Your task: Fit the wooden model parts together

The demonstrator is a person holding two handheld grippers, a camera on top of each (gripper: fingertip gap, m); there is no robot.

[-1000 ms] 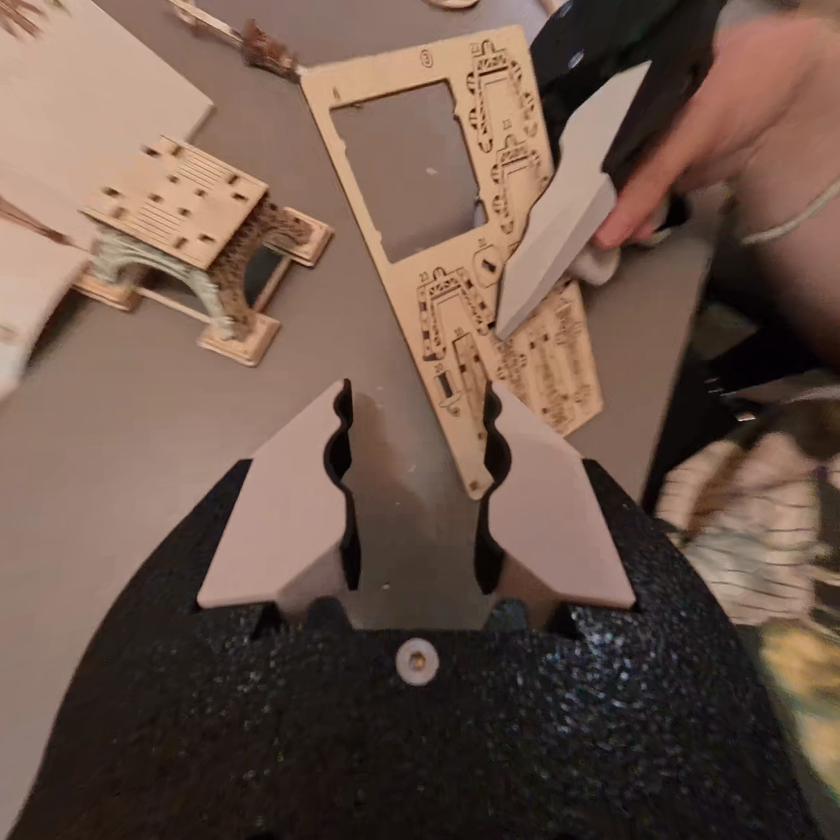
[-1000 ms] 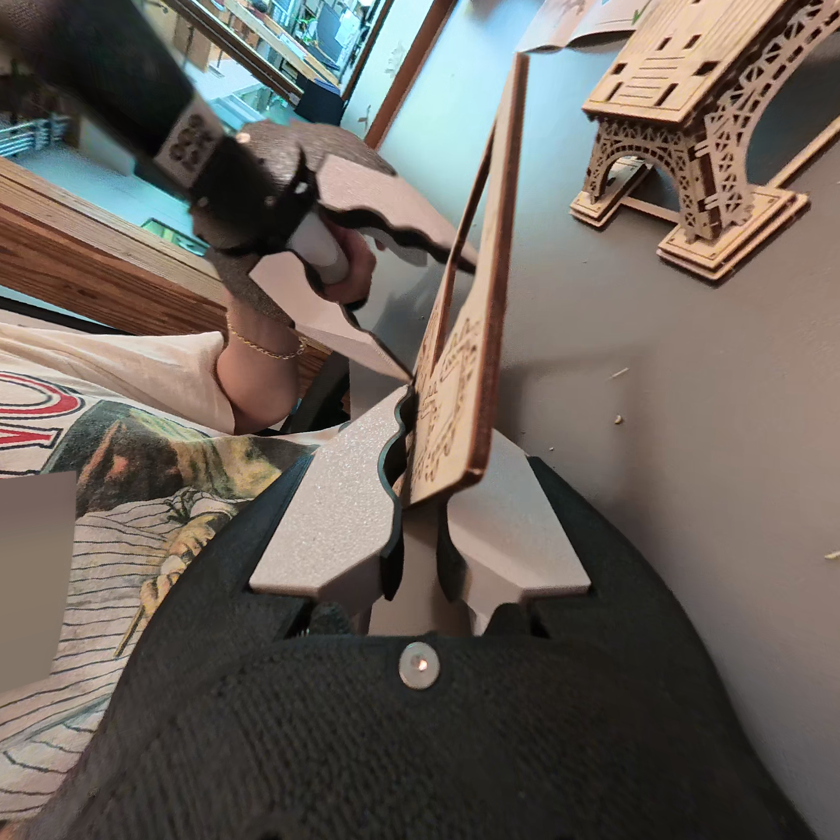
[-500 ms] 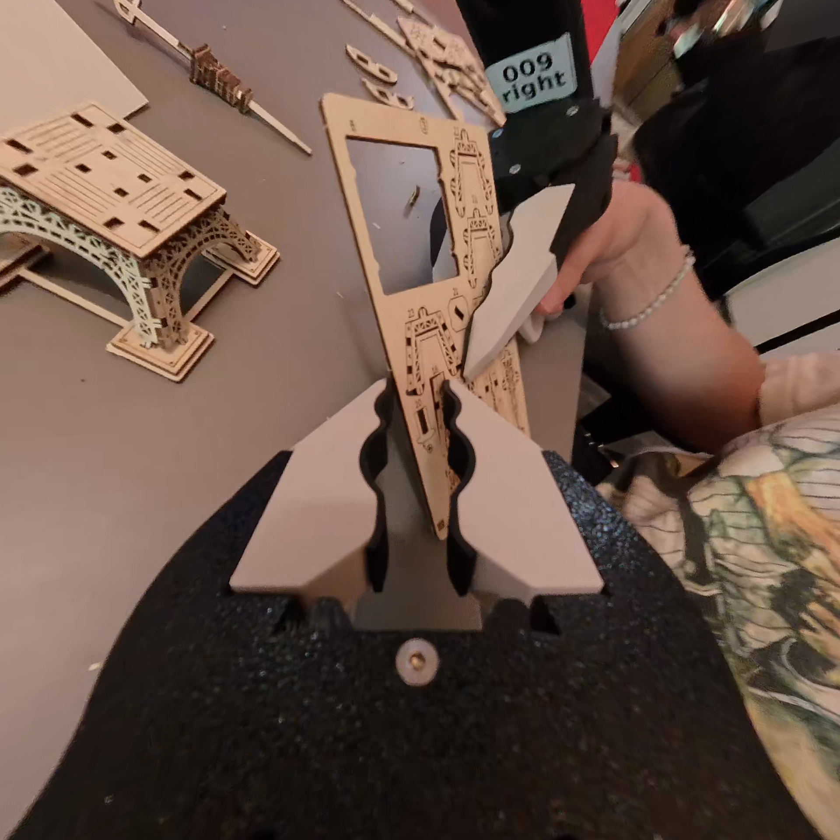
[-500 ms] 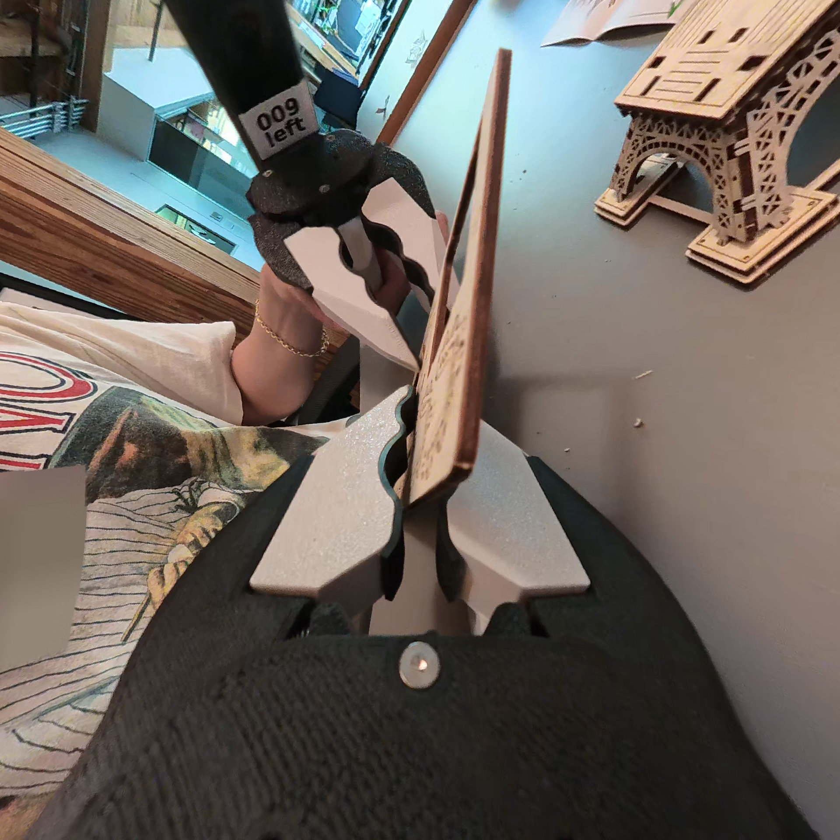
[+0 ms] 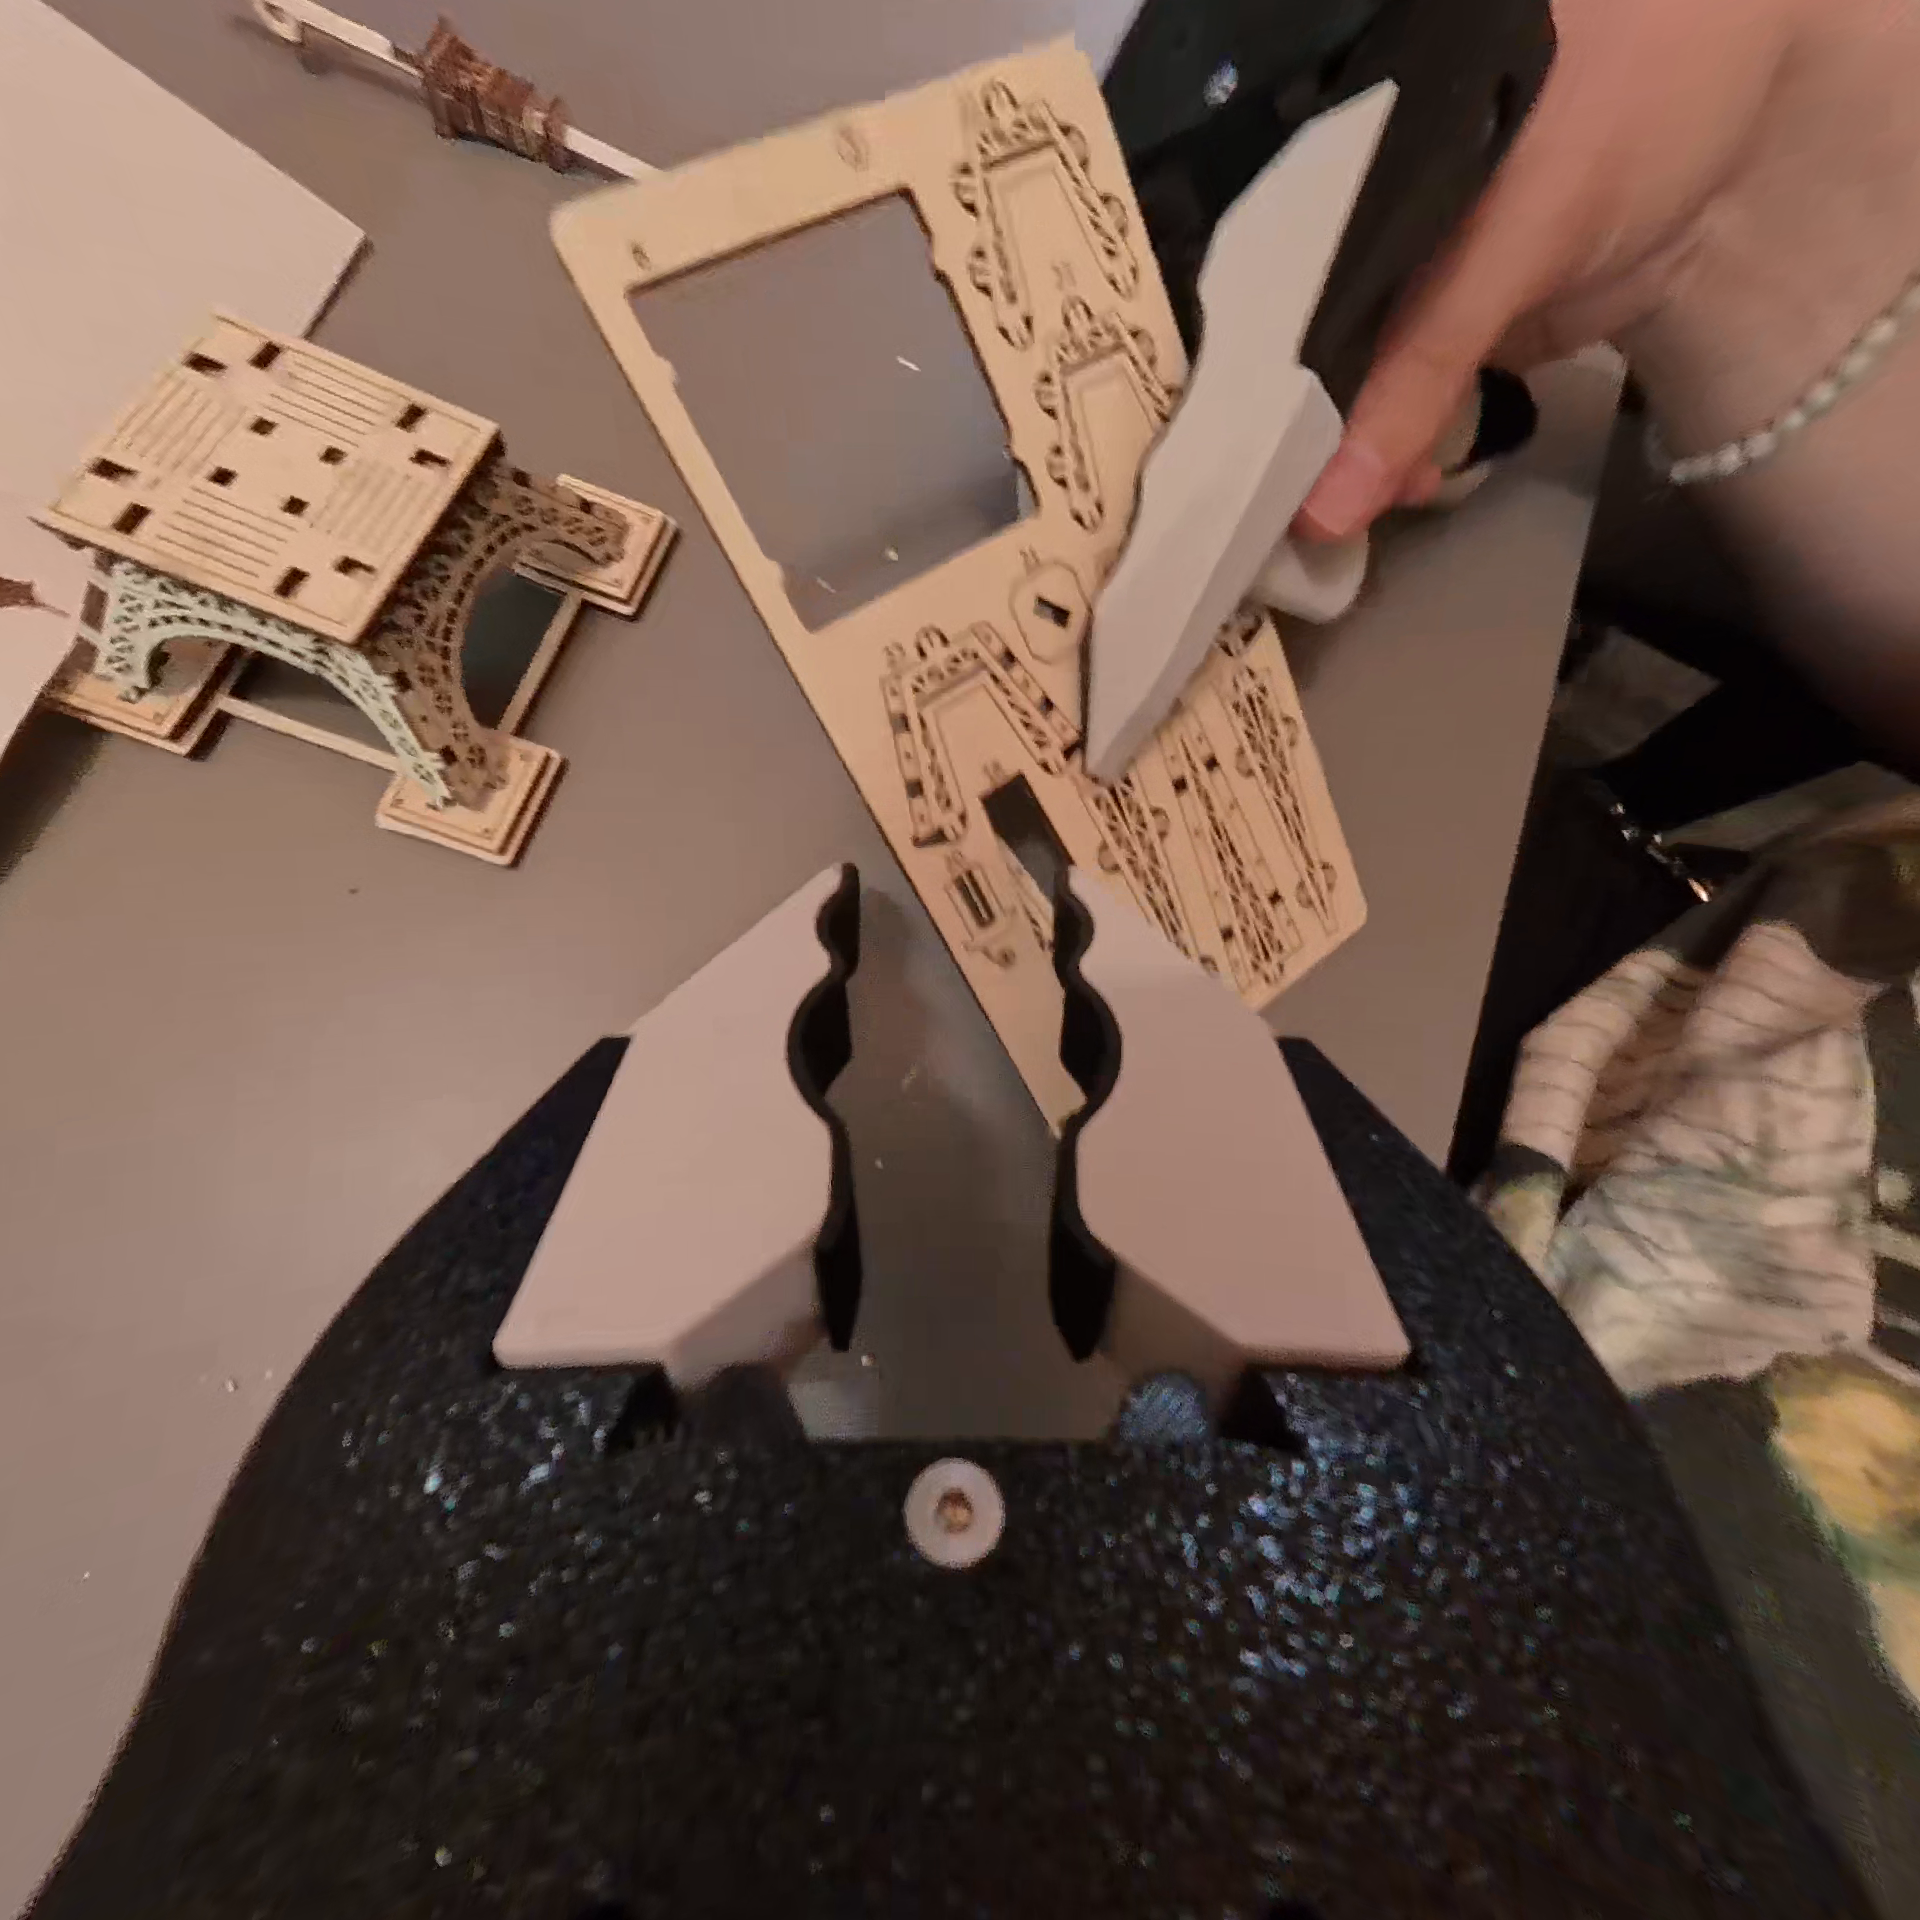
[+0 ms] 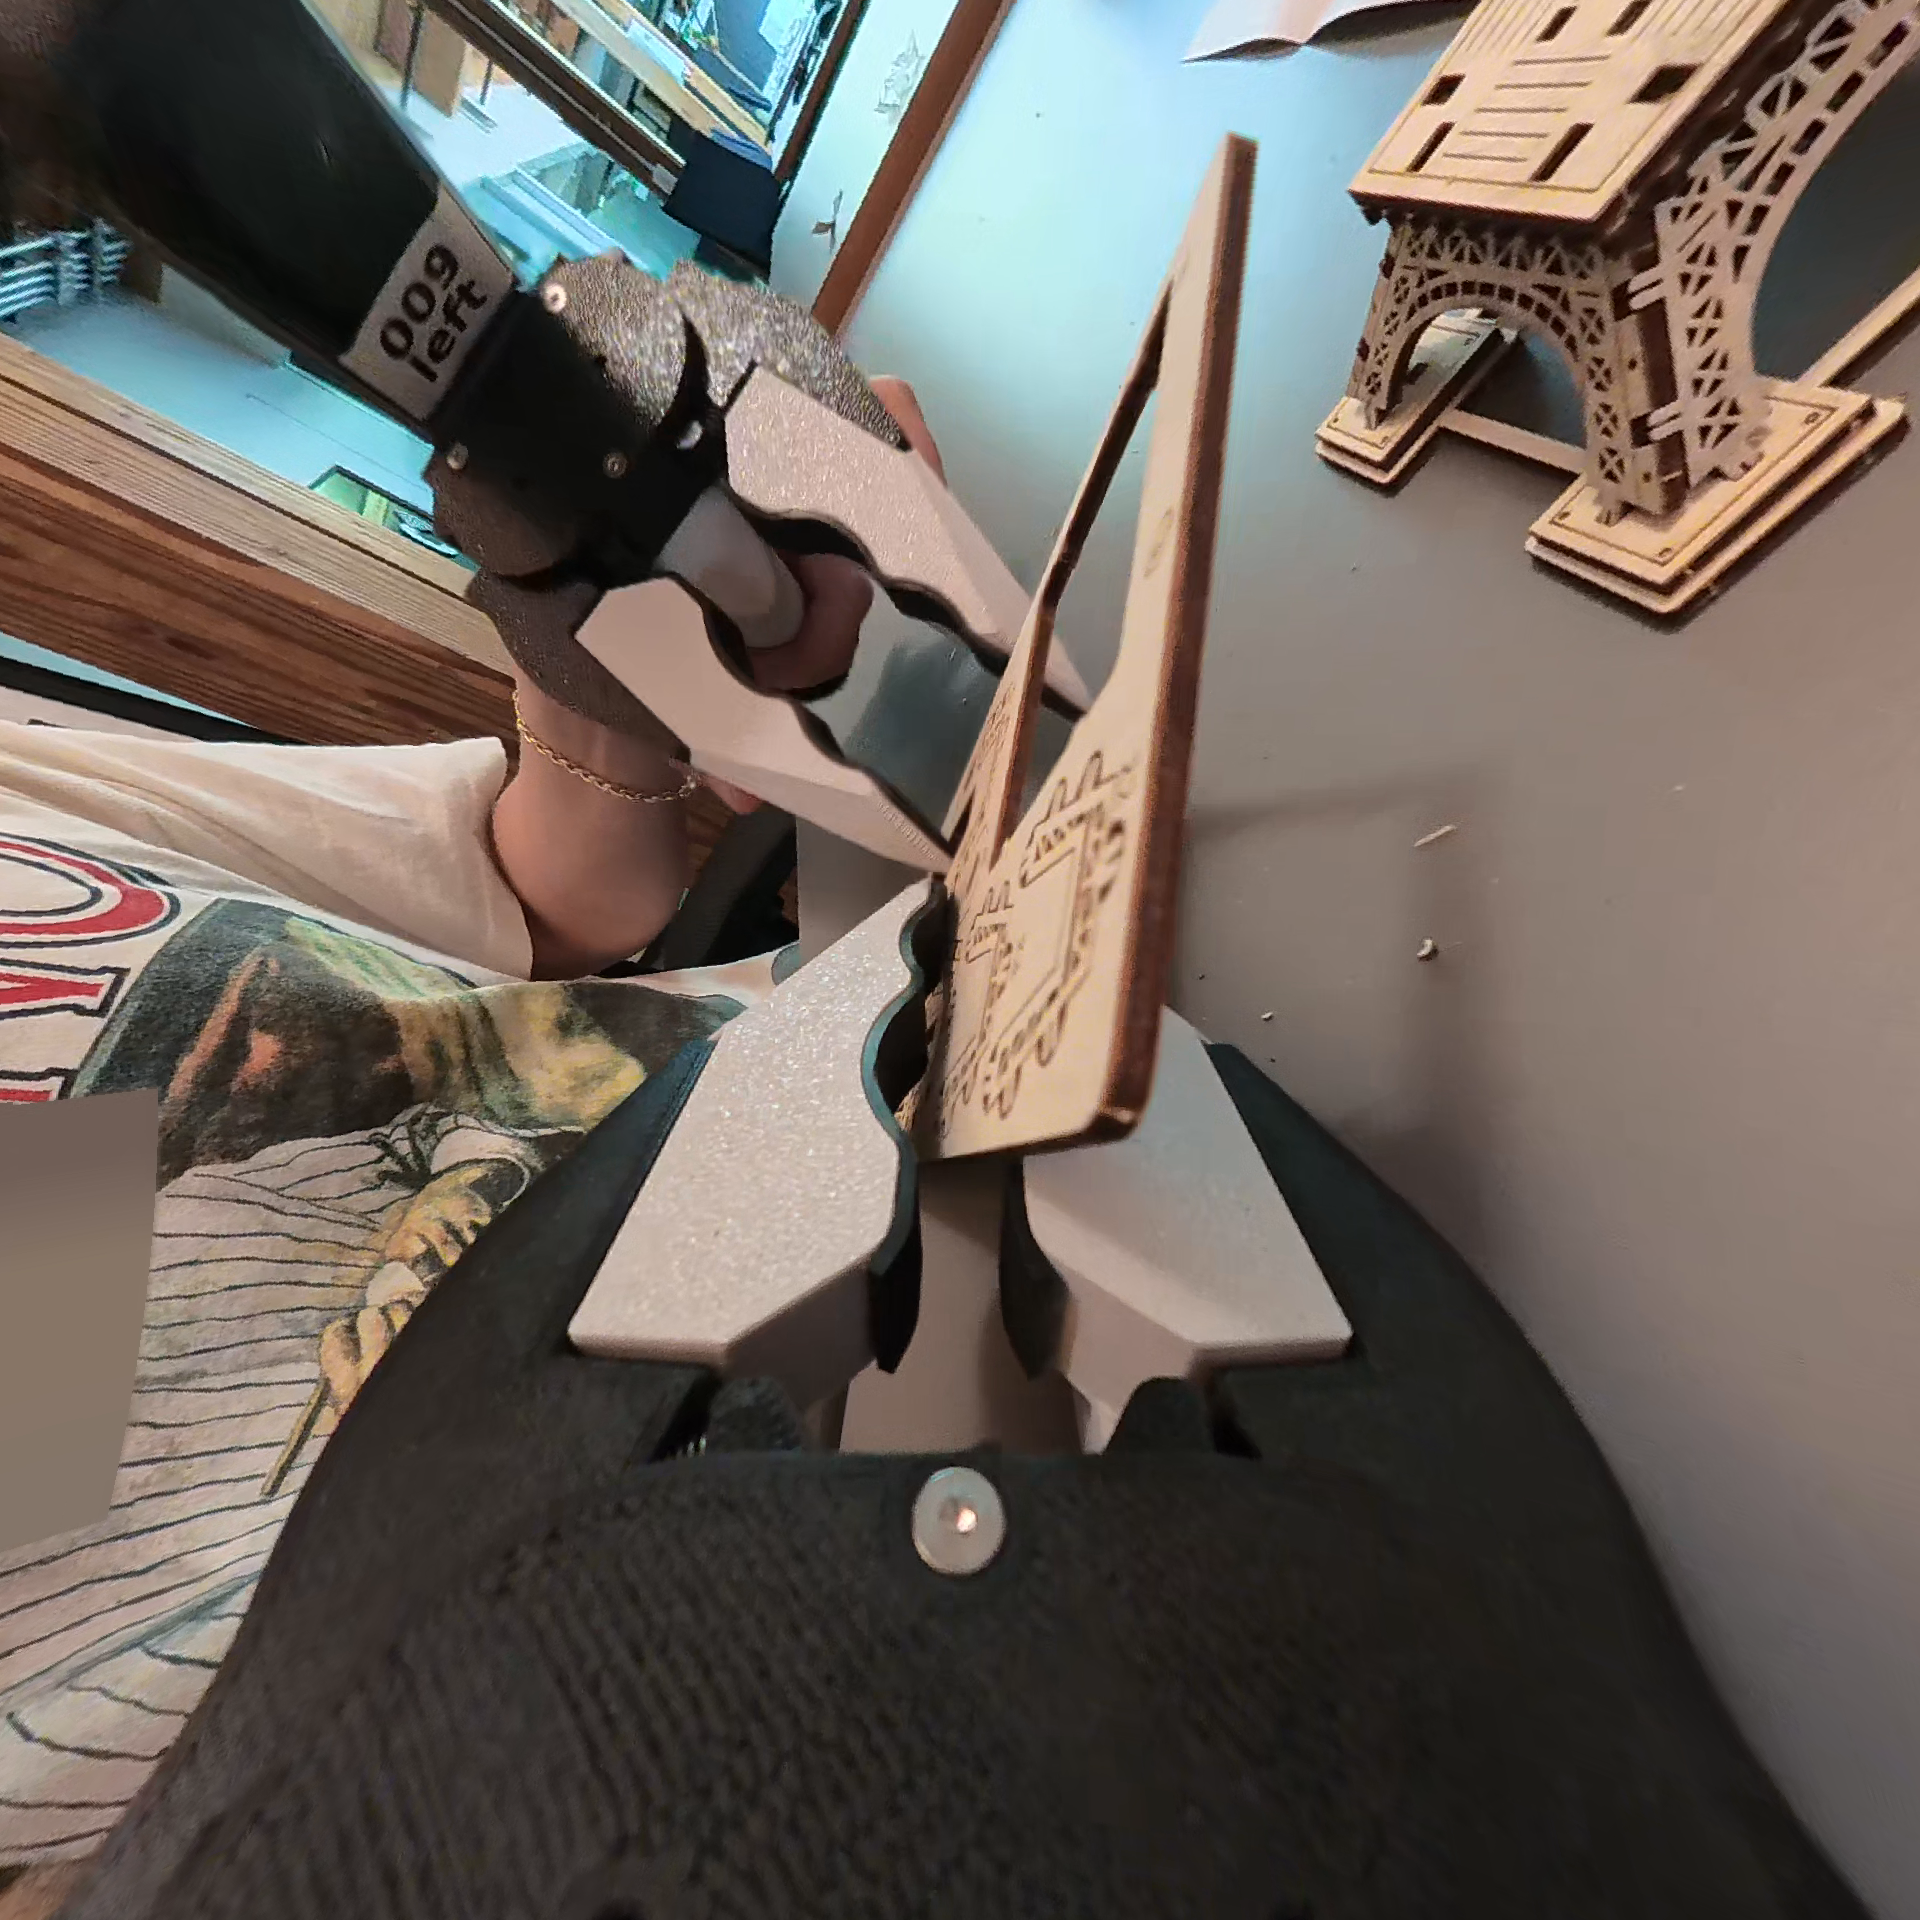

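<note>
A thin laser-cut wooden parts sheet (image 5: pixel 1195 862) with a large square cut-out is held up above the grey table. My right gripper (image 6: pixel 1029 935) is shut on its lower end (image 6: pixel 1195 520); it also shows in the left wrist view (image 5: pixel 1143 644). My left gripper (image 5: pixel 956 894) is open and empty, its fingertips on either side of the sheet's lower corner without clamping it. In the right wrist view the left gripper (image 6: pixel 1013 774) points at the sheet's face. The built wooden tower base (image 5: pixel 301 520) stands on the table to the left, also seen in the right wrist view (image 6: pixel 1621 208).
A wooden spire piece (image 5: pixel 488 94) lies at the far edge. A pale flat sheet (image 5: pixel 156 208) lies at the left. The grey table (image 5: pixel 260 1039) ends at its right edge (image 5: pixel 1507 831), beside the person's patterned shirt. Small wood crumbs dot the table. Both grippers' tips are close together, under 4 cm apart.
My left gripper's jaws have opened wider and backed off from the sheet's corner. The right gripper keeps its hold and has tilted the sheet flatter toward the left camera.
</note>
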